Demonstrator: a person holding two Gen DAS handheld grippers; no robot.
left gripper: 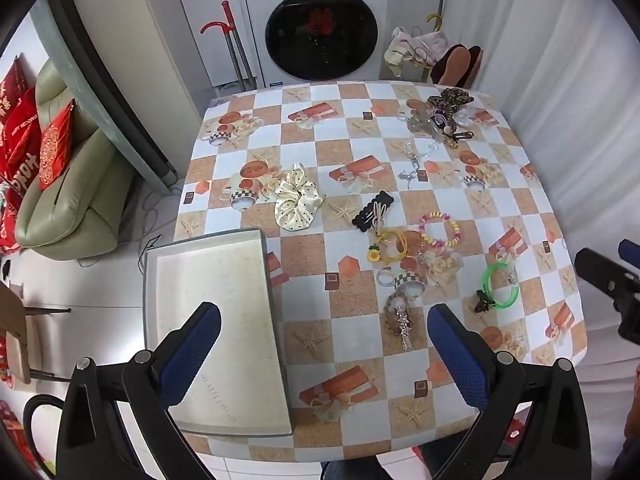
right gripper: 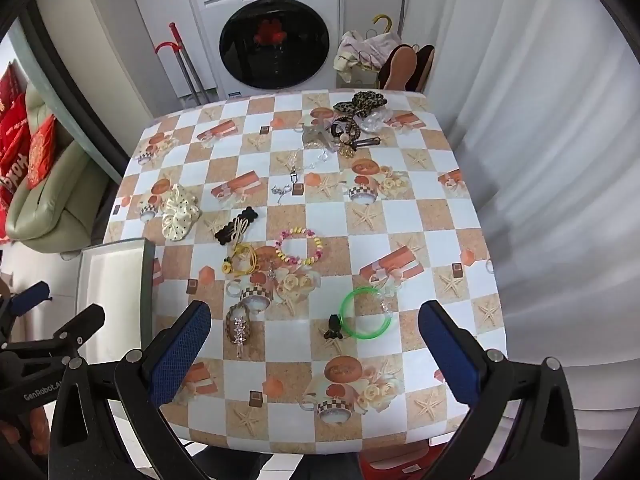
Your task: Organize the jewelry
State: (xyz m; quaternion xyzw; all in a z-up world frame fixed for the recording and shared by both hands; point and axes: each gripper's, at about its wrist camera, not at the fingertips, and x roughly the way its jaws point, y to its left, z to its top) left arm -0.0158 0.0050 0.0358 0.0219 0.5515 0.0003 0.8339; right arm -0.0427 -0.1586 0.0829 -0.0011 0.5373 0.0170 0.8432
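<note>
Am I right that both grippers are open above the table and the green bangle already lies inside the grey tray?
Not quite: the green bangle lies on the tablecloth, well apart from the grey tray, which holds nothing, as the left wrist view shows. The left gripper and right gripper are indeed open above the table.

Front-loading washing machine [left gripper: 322, 24] stood behind the table [left gripper: 304, 308]; pale green sofa [left gripper: 68, 196] with red cushions [left gripper: 54, 156] at left; white curtain [left gripper: 560, 92] at right.

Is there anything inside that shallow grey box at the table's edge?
The grey box looks empty: only its pale lining shows. The open left gripper hovers above it, and one finger hides part of the lining, so that part cannot be checked.
</note>
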